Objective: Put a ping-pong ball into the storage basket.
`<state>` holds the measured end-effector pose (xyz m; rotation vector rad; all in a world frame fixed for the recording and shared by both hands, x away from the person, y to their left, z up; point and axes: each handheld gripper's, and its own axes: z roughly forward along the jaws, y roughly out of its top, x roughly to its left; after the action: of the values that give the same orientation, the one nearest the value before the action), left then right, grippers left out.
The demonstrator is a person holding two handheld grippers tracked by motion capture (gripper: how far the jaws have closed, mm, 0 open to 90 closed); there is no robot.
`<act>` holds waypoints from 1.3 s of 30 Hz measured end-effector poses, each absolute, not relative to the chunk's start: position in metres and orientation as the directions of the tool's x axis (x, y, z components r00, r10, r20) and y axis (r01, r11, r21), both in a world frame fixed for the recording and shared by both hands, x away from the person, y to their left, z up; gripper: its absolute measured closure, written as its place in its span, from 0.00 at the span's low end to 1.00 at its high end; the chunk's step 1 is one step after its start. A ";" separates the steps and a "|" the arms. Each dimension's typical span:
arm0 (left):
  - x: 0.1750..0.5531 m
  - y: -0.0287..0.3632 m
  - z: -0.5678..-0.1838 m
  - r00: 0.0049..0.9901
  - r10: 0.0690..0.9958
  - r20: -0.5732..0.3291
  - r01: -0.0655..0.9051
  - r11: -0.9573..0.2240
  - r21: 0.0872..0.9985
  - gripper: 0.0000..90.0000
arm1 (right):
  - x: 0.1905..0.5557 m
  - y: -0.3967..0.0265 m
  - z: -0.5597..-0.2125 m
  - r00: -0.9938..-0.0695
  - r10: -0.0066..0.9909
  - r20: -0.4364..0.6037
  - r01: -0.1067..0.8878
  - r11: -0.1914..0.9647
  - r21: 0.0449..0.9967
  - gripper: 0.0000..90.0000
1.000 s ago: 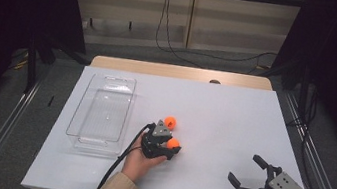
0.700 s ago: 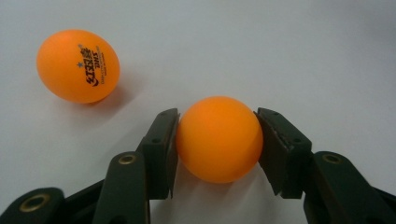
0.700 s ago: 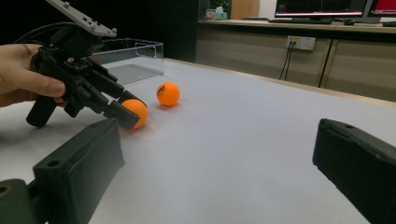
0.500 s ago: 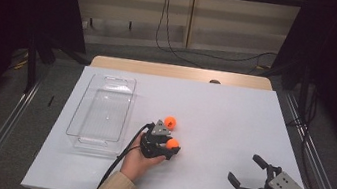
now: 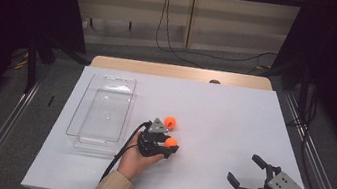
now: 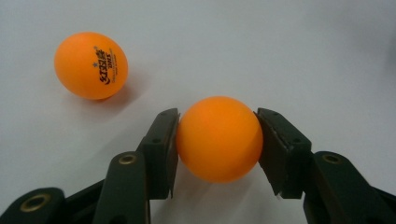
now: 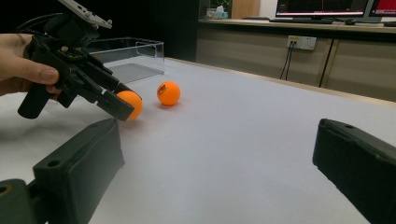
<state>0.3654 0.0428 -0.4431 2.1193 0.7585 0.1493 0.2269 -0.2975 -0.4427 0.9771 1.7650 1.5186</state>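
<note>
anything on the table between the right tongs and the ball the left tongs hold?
Nothing: bare white table between the right tongs and the held ball, clear in the high view.

Even overhead light, soft shadows, dark surroundings, sharp close-ups

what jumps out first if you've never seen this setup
Two orange balls on the white table: one ball clamped in the left gripper near the middle, the second ball loose just beyond it. A clear tray sits to their left, and the right gripper rests open at the near right corner.
</note>
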 end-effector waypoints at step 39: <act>0.364 0.055 -0.408 0.803 0.578 -0.146 0.459 -0.442 0.771 0.57 | 0.230 -0.297 -0.445 -0.535 0.844 0.045 0.156 0.046 0.987 0.01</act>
<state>0.3642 0.0554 -0.4077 2.1110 0.7639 0.1731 0.2297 -0.2971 -0.4448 1.0079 1.7514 1.5337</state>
